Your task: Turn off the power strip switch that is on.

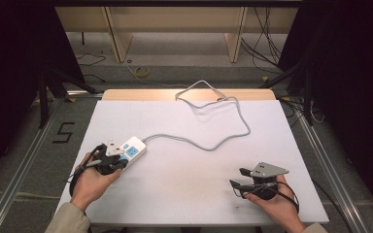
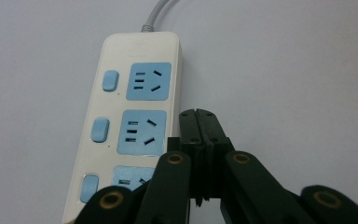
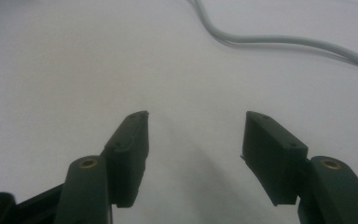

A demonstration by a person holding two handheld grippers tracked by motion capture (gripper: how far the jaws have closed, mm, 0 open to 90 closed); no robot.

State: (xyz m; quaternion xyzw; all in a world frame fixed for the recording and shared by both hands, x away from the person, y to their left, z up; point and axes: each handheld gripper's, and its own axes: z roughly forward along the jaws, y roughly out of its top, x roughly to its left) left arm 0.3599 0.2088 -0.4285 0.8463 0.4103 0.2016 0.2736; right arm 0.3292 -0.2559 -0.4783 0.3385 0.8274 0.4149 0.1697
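High view: on the white counter (image 1: 189, 184) your left tool (image 1: 108, 158), jaws pressed together on nothing, rests just beside a white power strip (image 1: 131, 151) with blue sockets, while your right tool (image 1: 240, 183), jaws apart and empty, sits well away at the near right.

A white-topped bench (image 1: 175, 194) stands on grey carpet (image 1: 9, 141) marked with a black "5" (image 1: 64, 132). Beyond it, pale wooden furniture legs (image 1: 116, 36), loose floor cables (image 1: 264, 43), and dark curtains (image 1: 9, 58) at both sides.
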